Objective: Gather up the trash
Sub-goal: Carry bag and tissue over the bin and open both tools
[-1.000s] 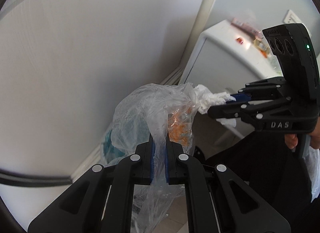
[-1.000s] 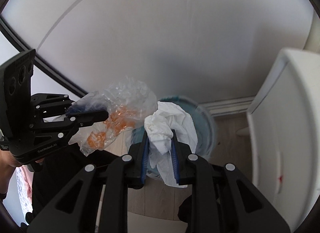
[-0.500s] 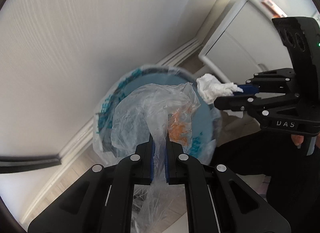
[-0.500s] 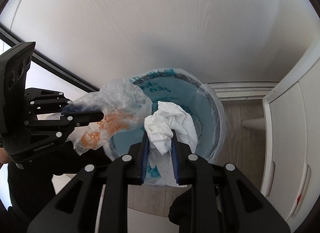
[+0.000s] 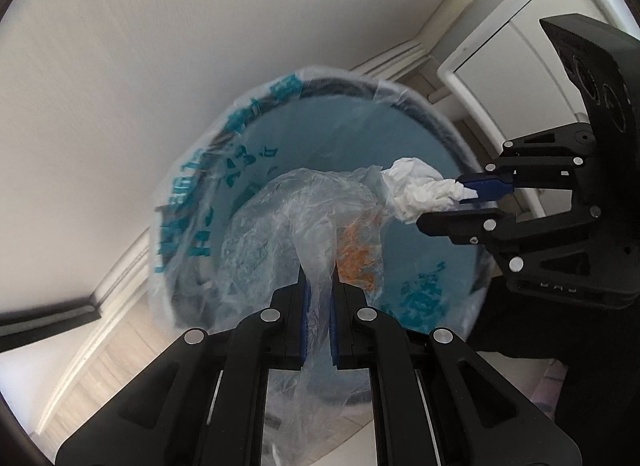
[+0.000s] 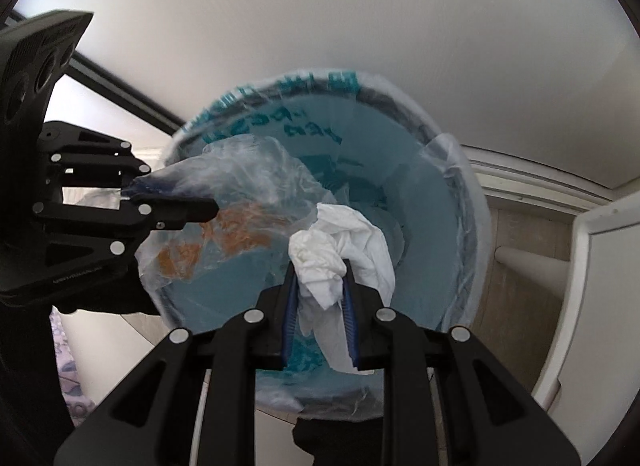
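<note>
Bin gapes below: left claw grips plastic bag, right claw pinches tissue.

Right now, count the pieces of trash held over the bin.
2. A clear bag with orange scraps, clamped in the left gripper; a white tissue in the right gripper. Both hang above the bin.

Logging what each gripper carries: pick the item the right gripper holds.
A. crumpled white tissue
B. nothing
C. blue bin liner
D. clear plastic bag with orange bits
A: the right gripper is shut on the crumpled white tissue over the lined bin; the left gripper pinches the clear plastic bag.
</note>
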{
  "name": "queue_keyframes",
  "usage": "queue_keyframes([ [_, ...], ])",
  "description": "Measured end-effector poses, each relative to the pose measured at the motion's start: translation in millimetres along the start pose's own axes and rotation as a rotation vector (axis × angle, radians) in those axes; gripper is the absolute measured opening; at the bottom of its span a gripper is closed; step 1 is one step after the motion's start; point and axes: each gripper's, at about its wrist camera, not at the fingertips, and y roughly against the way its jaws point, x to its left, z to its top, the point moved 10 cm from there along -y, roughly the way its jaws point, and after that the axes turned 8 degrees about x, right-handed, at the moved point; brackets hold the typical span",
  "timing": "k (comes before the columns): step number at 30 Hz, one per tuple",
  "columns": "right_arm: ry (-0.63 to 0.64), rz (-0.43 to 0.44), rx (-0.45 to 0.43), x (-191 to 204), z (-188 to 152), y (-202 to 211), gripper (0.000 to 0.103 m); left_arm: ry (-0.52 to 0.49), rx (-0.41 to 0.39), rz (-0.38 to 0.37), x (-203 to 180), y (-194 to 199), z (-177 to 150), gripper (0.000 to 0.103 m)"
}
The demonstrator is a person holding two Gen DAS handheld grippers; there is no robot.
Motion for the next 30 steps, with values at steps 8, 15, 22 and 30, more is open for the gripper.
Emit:
queue_keyframes([
  [8,0.060,-0.039,0.044,0.1,1.2,-24.6,0.021,-0.012,0.024,0.002,-0.5,-20.8,3.6,0.007],
  [15,0.146,-0.098,-0.010,21.5,-1.7,-14.7,0.077,-0.015,0.006,0.031,-1.7,-10.7,5.2,0.019],
  [22,0.188,-0.142,-0.073,40.3,-16.0,16.9,0.095,-0.038,-0.076,0.067,-7.2,16.7,7.6,0.088],
  [30,0.150,-0.172,-0.163,45.0,-26.0,65.9,0.096,-0.076,-0.152,0.118,-14.9,56.0,7.4,0.095],
])
